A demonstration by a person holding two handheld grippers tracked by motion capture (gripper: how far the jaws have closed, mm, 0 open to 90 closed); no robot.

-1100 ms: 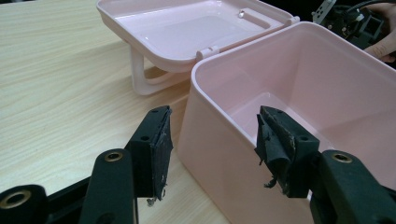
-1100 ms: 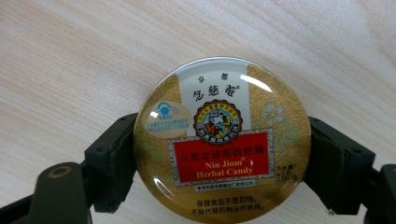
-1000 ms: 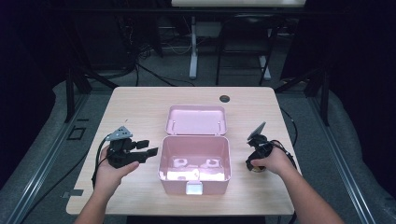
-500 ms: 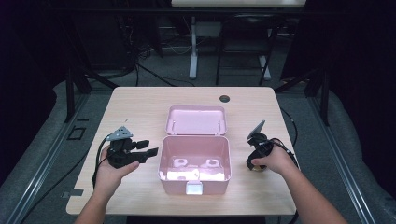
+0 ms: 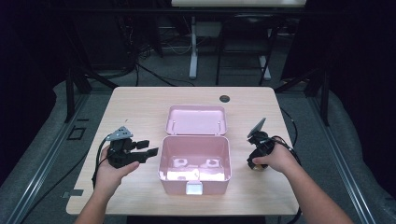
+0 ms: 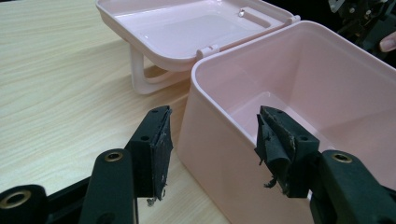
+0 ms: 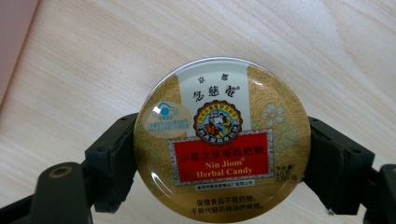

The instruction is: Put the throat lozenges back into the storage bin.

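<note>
wooden table [image 5: 140, 107]: right gripper [image 7: 219, 158] clamps candy tin [image 7: 222, 140]; left gripper [image 6: 212, 144] wide beside pink box [image 5: 195, 161].

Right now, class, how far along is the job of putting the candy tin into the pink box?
Done: the pink box stands open, its lid laid back on the table. In hand: the right tool is shut on the candy tin, low over the tabletop beside the box. The left tool is open at the box's near wall. Left: probably lifting the tin into the box and closing the lid.
</note>
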